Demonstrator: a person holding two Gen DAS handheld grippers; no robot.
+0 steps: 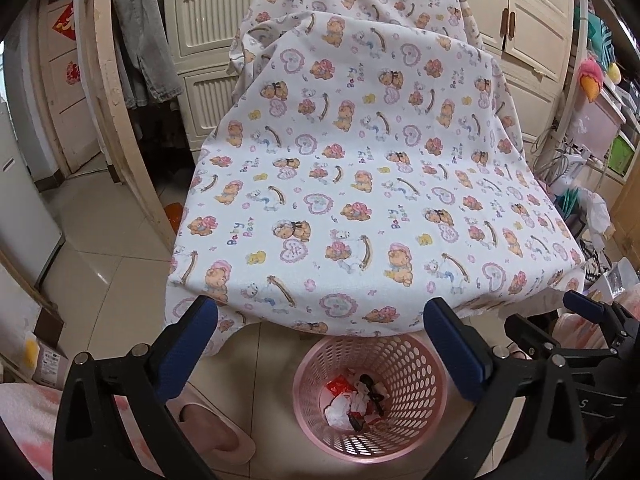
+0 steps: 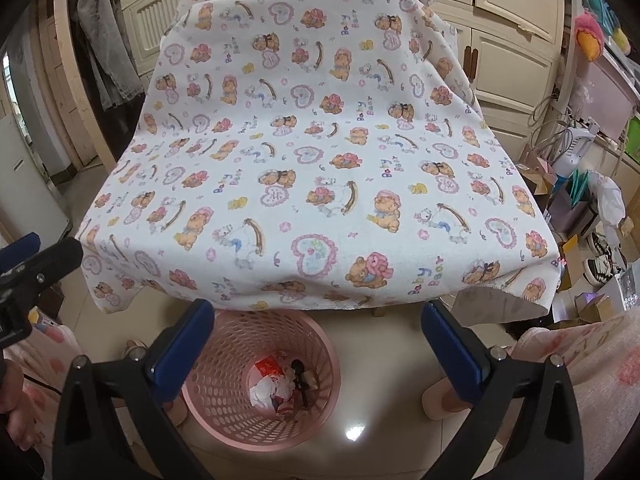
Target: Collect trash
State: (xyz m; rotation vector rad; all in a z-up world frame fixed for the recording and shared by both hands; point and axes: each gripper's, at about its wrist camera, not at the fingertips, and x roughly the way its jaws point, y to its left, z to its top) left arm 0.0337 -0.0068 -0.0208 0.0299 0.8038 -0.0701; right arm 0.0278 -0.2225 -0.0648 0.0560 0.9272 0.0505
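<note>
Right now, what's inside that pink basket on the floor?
The pink basket holds crumpled white paper, a red wrapper and something dark. Whatever lies beneath that pile is covered, and the scraps are too small to name.

Trash [image 1: 358, 402] lies in basket [image 1: 416, 364] before table [image 1: 360, 184].

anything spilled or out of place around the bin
Nothing stands out. The pink basket stands upright on the floor with the trash inside, none seen around it. Both the left gripper and right gripper are open and empty.
</note>
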